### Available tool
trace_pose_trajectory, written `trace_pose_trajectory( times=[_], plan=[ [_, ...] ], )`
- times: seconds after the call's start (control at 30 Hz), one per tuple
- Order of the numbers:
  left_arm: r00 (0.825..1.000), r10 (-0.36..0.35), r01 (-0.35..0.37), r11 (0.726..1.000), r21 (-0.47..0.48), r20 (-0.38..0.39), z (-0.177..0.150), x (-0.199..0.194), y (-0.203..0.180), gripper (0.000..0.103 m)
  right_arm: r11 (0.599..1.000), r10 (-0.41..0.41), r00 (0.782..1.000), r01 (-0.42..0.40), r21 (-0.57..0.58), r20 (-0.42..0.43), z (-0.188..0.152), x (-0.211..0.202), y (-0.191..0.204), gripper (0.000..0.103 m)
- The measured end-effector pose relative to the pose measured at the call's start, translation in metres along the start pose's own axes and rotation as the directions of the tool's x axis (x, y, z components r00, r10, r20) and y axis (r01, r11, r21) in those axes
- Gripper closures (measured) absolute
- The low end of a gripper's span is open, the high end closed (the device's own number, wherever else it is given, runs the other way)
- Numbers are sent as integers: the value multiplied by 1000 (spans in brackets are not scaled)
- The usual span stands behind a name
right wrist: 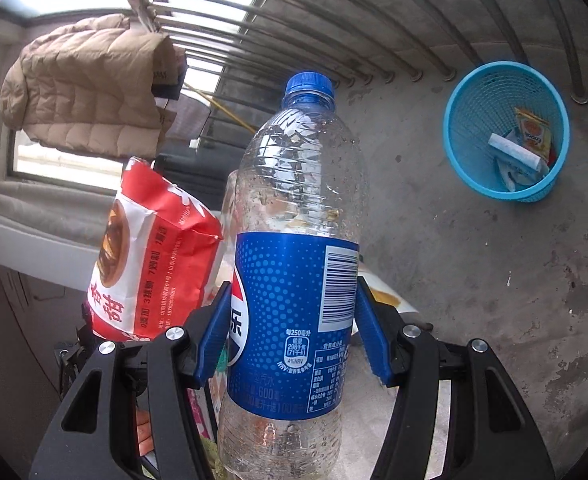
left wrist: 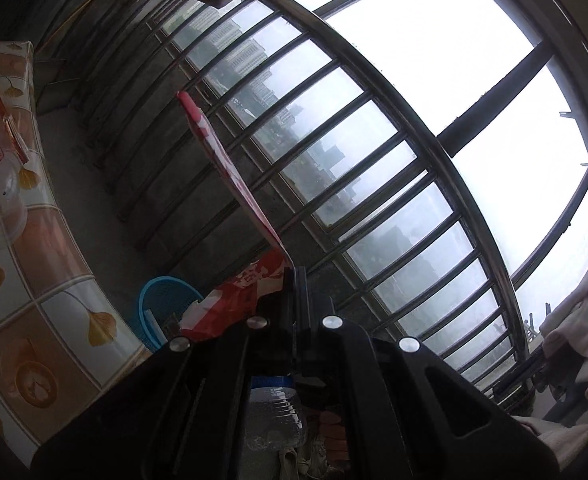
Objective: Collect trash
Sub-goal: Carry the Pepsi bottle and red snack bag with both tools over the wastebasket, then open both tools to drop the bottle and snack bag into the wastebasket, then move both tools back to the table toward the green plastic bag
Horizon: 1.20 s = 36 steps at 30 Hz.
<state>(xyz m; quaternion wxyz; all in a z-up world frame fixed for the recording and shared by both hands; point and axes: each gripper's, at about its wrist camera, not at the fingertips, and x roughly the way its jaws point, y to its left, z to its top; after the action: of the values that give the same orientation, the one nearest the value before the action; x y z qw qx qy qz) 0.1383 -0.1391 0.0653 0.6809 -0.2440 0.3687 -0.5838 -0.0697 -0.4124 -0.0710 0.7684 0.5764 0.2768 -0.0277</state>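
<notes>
Clear plastic bottle [right wrist: 290,264], blue cap and blue label, sits upright between the right gripper [right wrist: 292,328] fingers [right wrist: 214,332], which clamp it at the label band on both sides. Red and white snack bag [left wrist: 230,168] is pinched edge-on in the left gripper [left wrist: 295,280], fingers fully clenched on its lower edge; the right wrist view shows the same bag just left of the bottle, puffed and creased.

Step in hand, as judged: carry both items to the blue mesh basket [right wrist: 505,132] on the floor, which already holds a few wrappers.
- Bring the bottle over the basket opening before letting go; it is tall and light, so a release near the rim would likely tip it out.
- Tilt the cap end down into the basket, then open.
- Bag hangs from a thin pinch; keep it clear of the bottle so the two do not knock together, and drop one at a time.

Surroundings: bare grey concrete floor [right wrist: 473,280], stained. Tabletop [left wrist: 54,280] with tiled, leaf-print covering at left of the left wrist view, basket beside it. Metal railing [left wrist: 333,168] and large windows behind; a padded beige jacket [right wrist: 86,92] hangs by the window
</notes>
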Motion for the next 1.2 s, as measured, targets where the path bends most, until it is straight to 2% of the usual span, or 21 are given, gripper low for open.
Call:
trace_pose_trajectory(
  times=[0.13,0.27,0.4,0.5,0.6,0.67,0.73,0.77,0.8,0.87,0.93,1.0,1.07,1.2],
  plan=[
    [993,69,-68,998,17,-96,-1,57,0,103,997,-12,999,9,72,47,17,-15,-35,45],
    [970,150,-148,989,24,-190,0,116,9,103,986,-38,995,23,166,87,30,-33,-78,45],
    [927,229,-222,973,58,-297,-8,178,21,103,968,-87,990,58,244,110,42,-42,-121,44],
    [881,289,-266,957,112,-375,-15,227,27,103,954,-113,987,74,292,118,57,-41,-147,44],
    [841,342,-298,940,169,-419,-20,272,29,103,944,-120,985,74,323,125,77,-33,-162,43],
    [827,374,-320,927,197,-420,-18,298,33,103,941,-123,985,76,330,124,95,-24,-168,41],
    [818,421,-360,906,224,-392,-14,318,38,94,937,-110,987,62,344,120,117,-8,-177,36],
    [811,448,-387,893,230,-376,-10,329,40,70,937,-91,989,46,345,116,128,1,-183,27],
    [808,469,-411,883,228,-358,-7,336,42,50,933,-94,990,50,356,106,139,12,-190,26],
    [805,480,-430,877,214,-349,-5,341,49,49,916,-157,984,114,385,81,153,33,-204,26],
    [800,471,-430,882,192,-371,-6,339,52,48,895,-184,980,137,424,72,156,45,-217,26],
    [812,442,-403,897,182,-380,-8,329,49,45,888,-164,983,109,446,86,151,49,-224,26],
    [815,443,-391,896,209,-373,-11,316,45,43,898,-144,985,89,430,96,141,50,-223,26],
    [817,448,-391,893,222,-362,-15,287,39,39,899,-143,987,100,426,68,119,50,-224,26]
  ],
)
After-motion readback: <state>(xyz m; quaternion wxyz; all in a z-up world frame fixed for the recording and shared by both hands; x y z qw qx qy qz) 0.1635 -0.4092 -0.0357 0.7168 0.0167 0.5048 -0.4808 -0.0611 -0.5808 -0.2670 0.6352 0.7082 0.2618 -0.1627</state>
